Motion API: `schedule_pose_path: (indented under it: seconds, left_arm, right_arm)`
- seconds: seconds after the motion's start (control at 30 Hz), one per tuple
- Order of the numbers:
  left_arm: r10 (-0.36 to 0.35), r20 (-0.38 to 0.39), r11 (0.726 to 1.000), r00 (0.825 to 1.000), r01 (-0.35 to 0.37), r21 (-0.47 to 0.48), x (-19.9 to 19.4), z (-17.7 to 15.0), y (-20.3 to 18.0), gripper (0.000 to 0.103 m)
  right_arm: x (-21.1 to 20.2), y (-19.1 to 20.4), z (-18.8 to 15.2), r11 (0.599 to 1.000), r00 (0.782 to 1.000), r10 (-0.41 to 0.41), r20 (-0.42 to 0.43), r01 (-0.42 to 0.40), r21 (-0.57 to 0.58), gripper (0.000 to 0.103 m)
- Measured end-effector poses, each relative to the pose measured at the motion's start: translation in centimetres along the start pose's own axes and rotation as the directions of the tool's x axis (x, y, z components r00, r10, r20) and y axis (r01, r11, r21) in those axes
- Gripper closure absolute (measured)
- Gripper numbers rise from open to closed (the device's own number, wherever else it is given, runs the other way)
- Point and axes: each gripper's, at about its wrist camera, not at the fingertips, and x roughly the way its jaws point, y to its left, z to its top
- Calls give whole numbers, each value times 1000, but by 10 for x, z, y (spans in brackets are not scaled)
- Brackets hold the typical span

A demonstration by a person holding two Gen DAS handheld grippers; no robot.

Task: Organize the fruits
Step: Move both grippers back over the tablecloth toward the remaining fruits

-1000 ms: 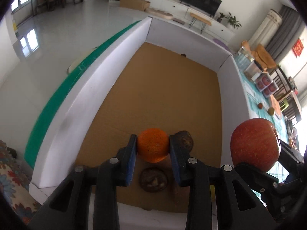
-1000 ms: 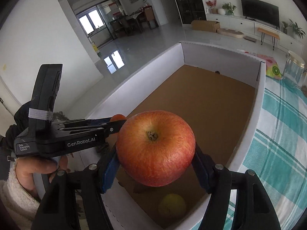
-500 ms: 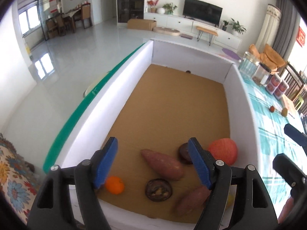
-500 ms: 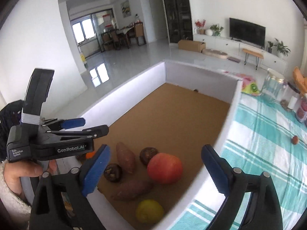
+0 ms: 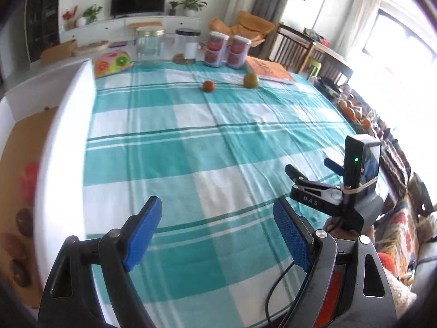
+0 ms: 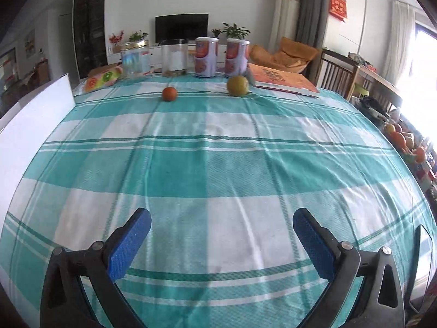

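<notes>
A small orange fruit [image 6: 169, 93] and a yellow-green fruit [image 6: 238, 85] lie on the teal checked tablecloth [image 6: 218, 164] at the far side. They also show in the left wrist view, orange fruit [image 5: 208, 86] and yellow-green fruit [image 5: 251, 80]. My left gripper [image 5: 218, 232] is open and empty above the cloth. My right gripper [image 6: 221, 243] is open and empty, its body [image 5: 347, 191] visible in the left wrist view. The white-walled cardboard box [image 5: 62, 142] stands at the left, with a red apple [image 5: 28, 181] and dark fruits blurred inside.
Jars [image 6: 174, 57] and two printed canisters [image 6: 221, 56] stand along the table's far edge, beside an orange book [image 6: 281, 82] and a fruit-print packet [image 6: 102, 80]. Chairs stand at the far right. More fruit [image 6: 398, 138] lies beyond the table's right edge.
Both grippers have swung right, away from the box, and now face the tablecloth. A second ago they held an orange and an apple; those were let go into the box.
</notes>
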Motion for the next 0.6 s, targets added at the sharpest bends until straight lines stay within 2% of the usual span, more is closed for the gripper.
schedule_pose_path:
  seconds: [0.07, 0.13, 0.27, 0.43, 0.6]
  left_arm:
    - [32, 21, 999, 999, -33, 40, 32, 1, -24, 17]
    - [73, 30, 995, 997, -74, 67, 64, 4, -36, 17]
    - [94, 3, 992, 996, -94, 79, 106, 9, -42, 18]
    - [164, 10, 980, 986, -164, 112, 131, 7, -37, 17]
    - [167, -1, 982, 986, -166, 93, 134, 5, -32, 16]
  right_arm:
    - [-3, -20, -1, 997, 1000, 7, -5, -7, 82, 0]
    - [5, -32, -2, 993, 999, -14, -38, 19, 113, 0]
    - [16, -41, -6, 987, 995, -26, -100, 42, 157, 0]
    - [28, -43, -7, 980, 990, -34, -138, 60, 188, 0]
    - [30, -44, -8, 977, 989, -35, -145, 64, 203, 0]
